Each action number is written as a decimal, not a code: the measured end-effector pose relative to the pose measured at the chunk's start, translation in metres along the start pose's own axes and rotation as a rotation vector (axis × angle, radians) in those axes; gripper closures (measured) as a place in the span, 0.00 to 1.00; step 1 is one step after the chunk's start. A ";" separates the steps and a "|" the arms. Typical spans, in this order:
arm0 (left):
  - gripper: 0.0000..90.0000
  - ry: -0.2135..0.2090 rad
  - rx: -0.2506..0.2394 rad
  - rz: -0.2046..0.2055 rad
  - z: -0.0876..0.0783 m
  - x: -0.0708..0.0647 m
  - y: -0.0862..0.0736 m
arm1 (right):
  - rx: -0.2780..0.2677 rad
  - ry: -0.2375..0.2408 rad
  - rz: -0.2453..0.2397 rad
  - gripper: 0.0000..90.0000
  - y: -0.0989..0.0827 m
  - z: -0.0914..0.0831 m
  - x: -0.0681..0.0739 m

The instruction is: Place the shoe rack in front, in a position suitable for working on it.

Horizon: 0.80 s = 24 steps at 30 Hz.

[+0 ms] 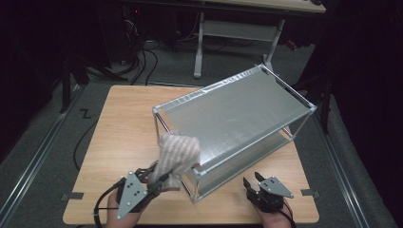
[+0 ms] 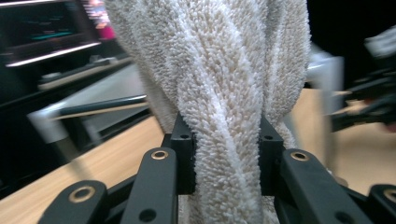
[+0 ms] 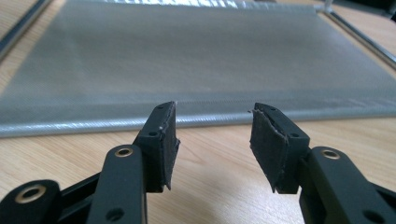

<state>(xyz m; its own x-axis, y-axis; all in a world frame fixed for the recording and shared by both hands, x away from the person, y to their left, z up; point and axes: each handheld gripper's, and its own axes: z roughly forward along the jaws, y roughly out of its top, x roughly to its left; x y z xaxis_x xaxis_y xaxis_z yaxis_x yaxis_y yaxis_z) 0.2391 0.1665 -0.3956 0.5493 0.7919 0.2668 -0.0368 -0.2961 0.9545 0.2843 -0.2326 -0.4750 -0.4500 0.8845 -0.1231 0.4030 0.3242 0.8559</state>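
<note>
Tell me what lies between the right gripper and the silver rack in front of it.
Nothing: in the right gripper view, bare wooden table runs from the open right gripper to the rack's lower fabric shelf edge.

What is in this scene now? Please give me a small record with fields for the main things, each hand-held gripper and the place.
held thing: fluffy cream-white terry towel, bunched, hanging upright
left hand-held gripper: shut on the towel, pads pressing both sides
right hand-held gripper: open, nothing between the jaws, low over the table
rack: two-level metal-tube rack with silver-grey fabric shelves, standing on the table, set at an angle
towel and rack: towel at the rack's near left corner
surface: light wooden table
</note>
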 end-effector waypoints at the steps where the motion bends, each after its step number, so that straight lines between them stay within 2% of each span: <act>1: 0.76 0.021 0.010 -0.012 -0.002 0.007 -0.005 | -0.004 0.005 0.001 0.56 0.001 -0.002 0.002; 5: 0.76 0.096 0.088 -0.035 -0.008 0.032 -0.031 | -0.047 0.019 -0.016 0.56 0.007 -0.009 0.012; 9: 0.75 0.130 0.212 -0.111 -0.004 0.054 -0.068 | -0.095 0.044 -0.020 0.55 0.014 -0.017 0.024; 11: 0.75 0.134 0.287 -0.165 0.000 0.064 -0.086 | -0.120 0.053 -0.024 0.55 0.018 -0.021 0.030; 15: 0.75 0.150 0.379 -0.183 0.005 0.071 -0.103 | -0.167 0.077 -0.033 0.55 0.025 -0.029 0.042; 18: 0.75 0.161 0.440 -0.175 0.009 0.073 -0.112 | -0.191 0.099 -0.045 0.55 0.028 -0.033 0.052; 21: 0.75 0.164 0.475 -0.203 0.011 0.076 -0.119 | -0.205 0.125 -0.060 0.54 0.031 -0.036 0.062; 24: 0.75 0.167 0.512 -0.214 0.014 0.079 -0.125 | -0.216 0.154 -0.073 0.53 0.033 -0.038 0.072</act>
<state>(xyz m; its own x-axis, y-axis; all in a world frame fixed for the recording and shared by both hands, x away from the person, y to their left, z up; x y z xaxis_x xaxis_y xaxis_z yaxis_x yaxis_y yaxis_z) 0.2987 0.2589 -0.4960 0.3594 0.9238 0.1317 0.4925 -0.3076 0.8141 0.2350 -0.1704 -0.4365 -0.5939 0.7948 -0.1249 0.1928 0.2913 0.9370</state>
